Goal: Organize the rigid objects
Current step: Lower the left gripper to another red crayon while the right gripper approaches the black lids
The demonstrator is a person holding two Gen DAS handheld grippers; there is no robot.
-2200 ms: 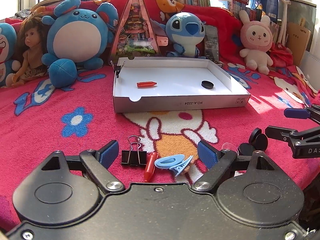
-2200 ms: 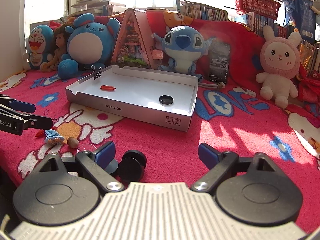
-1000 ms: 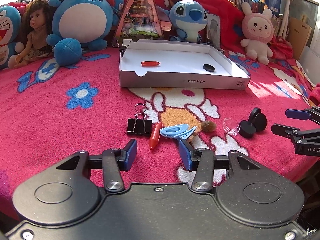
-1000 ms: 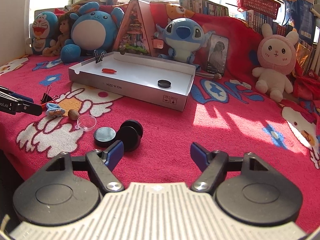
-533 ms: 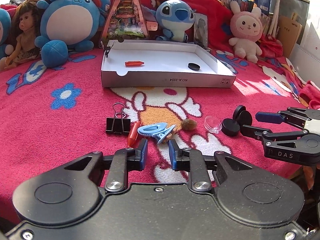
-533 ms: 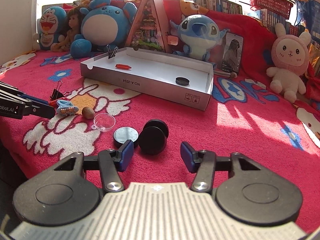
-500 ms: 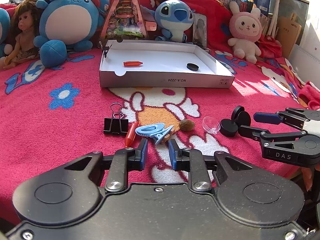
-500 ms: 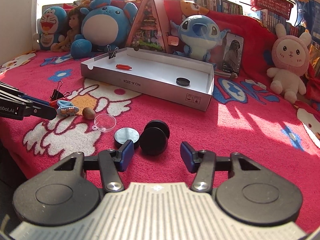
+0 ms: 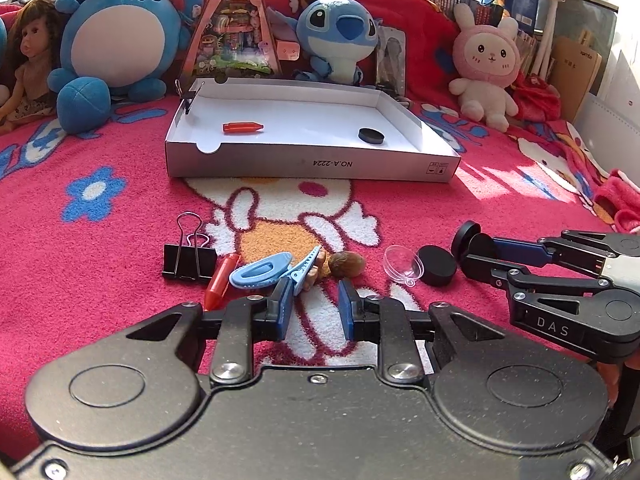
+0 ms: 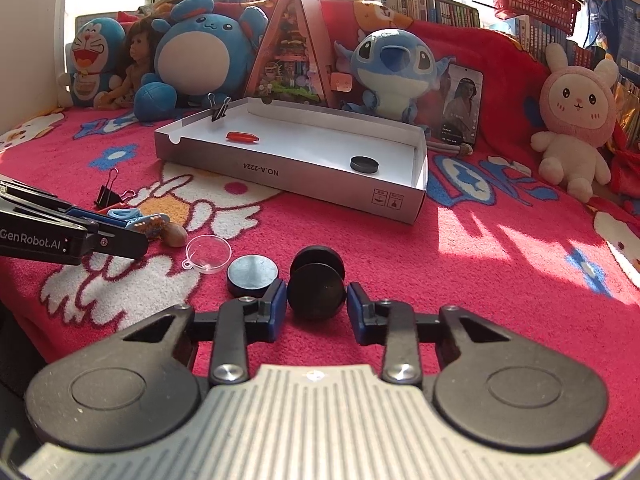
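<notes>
Right wrist — gripper (image 10: 317, 303) closing around black disc (image 10: 316, 291).

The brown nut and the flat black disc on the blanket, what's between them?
A clear plastic dome lies between the brown nut and the flat black disc, seen in both wrist views.

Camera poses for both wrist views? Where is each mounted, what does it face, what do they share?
Left wrist: on the left tongs, low over the red blanket, facing the white box; its own shut, empty jaws fill the bottom, and the right tongs enter from the right.
Right wrist: on the right tongs, same heading from further right; its own jaws are closing round a black disc, and the left tongs enter from the left.
Shared: box, blue clip, clear cap, plush toys behind.
</notes>
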